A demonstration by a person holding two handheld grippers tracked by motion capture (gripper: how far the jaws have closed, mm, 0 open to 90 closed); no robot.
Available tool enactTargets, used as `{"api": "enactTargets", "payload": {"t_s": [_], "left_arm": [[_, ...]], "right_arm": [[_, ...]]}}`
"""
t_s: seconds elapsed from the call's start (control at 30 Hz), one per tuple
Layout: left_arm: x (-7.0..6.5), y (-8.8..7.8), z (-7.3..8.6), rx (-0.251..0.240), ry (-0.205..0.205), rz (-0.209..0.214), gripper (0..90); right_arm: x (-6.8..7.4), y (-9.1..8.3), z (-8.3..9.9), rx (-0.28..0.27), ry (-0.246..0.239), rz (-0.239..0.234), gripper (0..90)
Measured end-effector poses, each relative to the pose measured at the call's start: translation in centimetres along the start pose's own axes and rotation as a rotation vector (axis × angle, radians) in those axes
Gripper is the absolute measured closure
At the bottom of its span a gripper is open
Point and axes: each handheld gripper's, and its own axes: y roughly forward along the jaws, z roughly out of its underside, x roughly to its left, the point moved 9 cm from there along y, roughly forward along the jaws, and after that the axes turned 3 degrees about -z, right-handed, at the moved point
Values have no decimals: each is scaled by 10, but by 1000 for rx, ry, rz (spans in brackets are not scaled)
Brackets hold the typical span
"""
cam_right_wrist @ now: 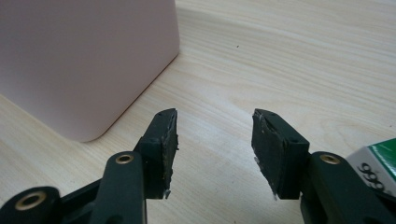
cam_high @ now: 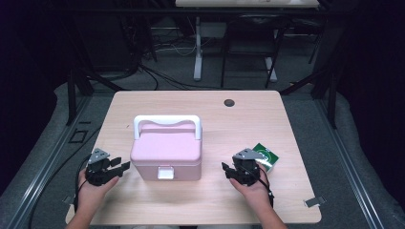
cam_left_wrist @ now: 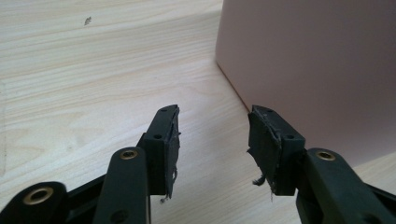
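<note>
One pale wooden table, dark room

The box is pale pink with a white handle and clasp; the table light wood-grained; the carton green with white, perhaps ring-patterned.

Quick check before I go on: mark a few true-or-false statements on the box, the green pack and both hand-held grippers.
1. The pink box is shut. True.
2. The left hand-held gripper holds the box's handle. False: its jaws are open and empty, beside the box.
3. The green pack lies by the right hand-held gripper. True.
4. The right hand-held gripper grips the pack. False: its jaws are open over bare table.
</note>
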Motion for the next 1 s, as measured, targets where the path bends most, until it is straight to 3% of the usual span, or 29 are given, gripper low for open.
{"api": "enactTargets", "payload": {"t_s": [0.27, 0.43, 0.67, 1.0], "left_arm": [[-5, -3, -2, -26, 11, -1, 515], [-7, -4, -1, -28, 18, 6, 513], [-8, -9, -5, -54, -4, 1, 508], [-8, -9, -7, -71, -19, 1, 505]], "right_arm": [[-4, -2, -3, -33, 32, 1, 504], [-3, -1, -5, -46, 25, 8, 517], [-1, -3, -9, -84, 25, 17, 534], [2, 0, -11, -84, 33, -2, 559]]}}
